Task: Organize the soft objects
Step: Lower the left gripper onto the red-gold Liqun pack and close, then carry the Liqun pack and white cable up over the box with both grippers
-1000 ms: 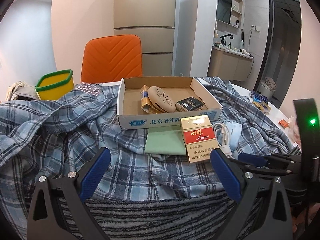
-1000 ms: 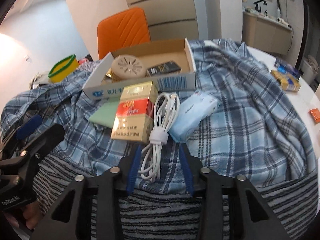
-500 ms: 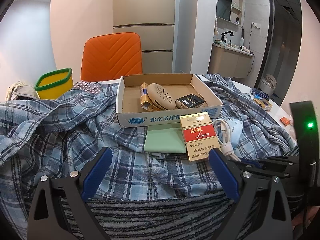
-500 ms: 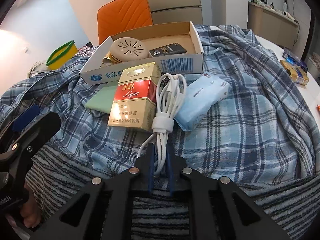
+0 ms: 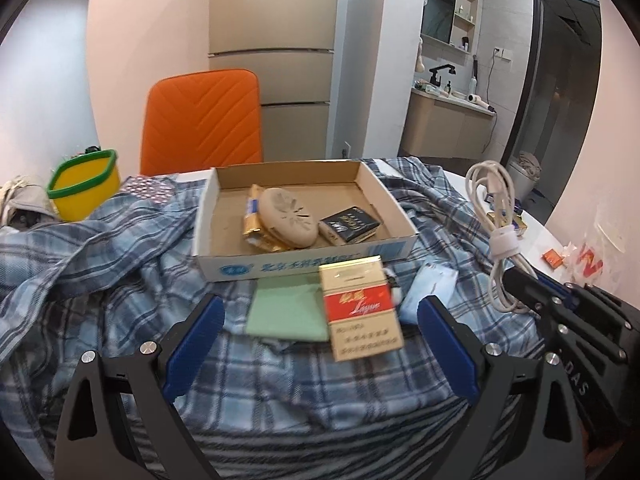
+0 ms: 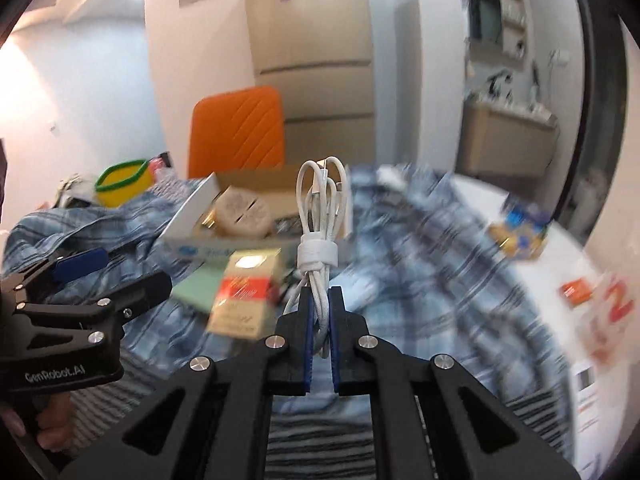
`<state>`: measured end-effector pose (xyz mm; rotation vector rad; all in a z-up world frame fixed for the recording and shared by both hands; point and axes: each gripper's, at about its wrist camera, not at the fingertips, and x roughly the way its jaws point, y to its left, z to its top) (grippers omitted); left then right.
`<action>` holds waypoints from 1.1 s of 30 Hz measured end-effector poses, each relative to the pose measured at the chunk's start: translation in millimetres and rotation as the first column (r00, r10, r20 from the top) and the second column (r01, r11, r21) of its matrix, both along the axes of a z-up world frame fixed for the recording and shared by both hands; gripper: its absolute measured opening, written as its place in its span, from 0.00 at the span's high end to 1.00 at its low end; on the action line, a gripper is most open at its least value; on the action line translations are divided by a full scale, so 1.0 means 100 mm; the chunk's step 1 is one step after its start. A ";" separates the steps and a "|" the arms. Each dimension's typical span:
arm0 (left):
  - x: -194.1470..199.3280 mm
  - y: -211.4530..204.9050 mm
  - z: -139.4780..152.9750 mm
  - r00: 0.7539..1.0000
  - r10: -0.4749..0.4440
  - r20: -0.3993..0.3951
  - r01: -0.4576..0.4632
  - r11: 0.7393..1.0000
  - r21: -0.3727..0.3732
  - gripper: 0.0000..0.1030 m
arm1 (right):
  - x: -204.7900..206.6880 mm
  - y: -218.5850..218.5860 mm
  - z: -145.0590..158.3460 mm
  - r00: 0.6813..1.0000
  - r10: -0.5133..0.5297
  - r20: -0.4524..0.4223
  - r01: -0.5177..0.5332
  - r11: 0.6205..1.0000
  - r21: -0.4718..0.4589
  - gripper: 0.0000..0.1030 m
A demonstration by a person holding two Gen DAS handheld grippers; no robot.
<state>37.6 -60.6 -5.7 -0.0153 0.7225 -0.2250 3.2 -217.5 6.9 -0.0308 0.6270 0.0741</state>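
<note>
My right gripper (image 6: pixel 320 300) is shut on the lower end of a coiled white cable (image 6: pixel 320 216), held up in the air with its loops above the pads. In the left wrist view the cable (image 5: pixel 496 216) hangs at the right, clear of the plaid shirt (image 5: pixel 100 248), with the right gripper (image 5: pixel 516 276) below it. My left gripper (image 5: pixel 320 312) is open and empty above a green cloth (image 5: pixel 286 308) and a red and gold cigarette pack (image 5: pixel 358 304). A pale blue tissue pack (image 5: pixel 432 288) lies right of these. The left gripper (image 6: pixel 128 270) also shows at the left of the right wrist view.
A cardboard box (image 5: pixel 304 256) behind the cloth holds a round beige item, a dark pack and a gold wrapper. A yellow bin (image 5: pixel 84 188) stands far left and an orange chair (image 5: pixel 204 120) behind. Small packs (image 5: pixel 554 258) lie on the white table at the right. Striped fabric (image 5: pixel 320 452) covers the near edge.
The right gripper's jaws came together on the white cable, then lifted it off the shirt. The left gripper drifted a little forward and stayed open.
</note>
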 end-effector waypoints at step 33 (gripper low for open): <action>0.54 -0.27 -0.60 0.970 -0.045 -0.239 0.025 0.996 -0.089 0.47 | 0.12 -0.24 -0.25 0.998 -0.040 -0.053 0.043 0.998 0.055 0.93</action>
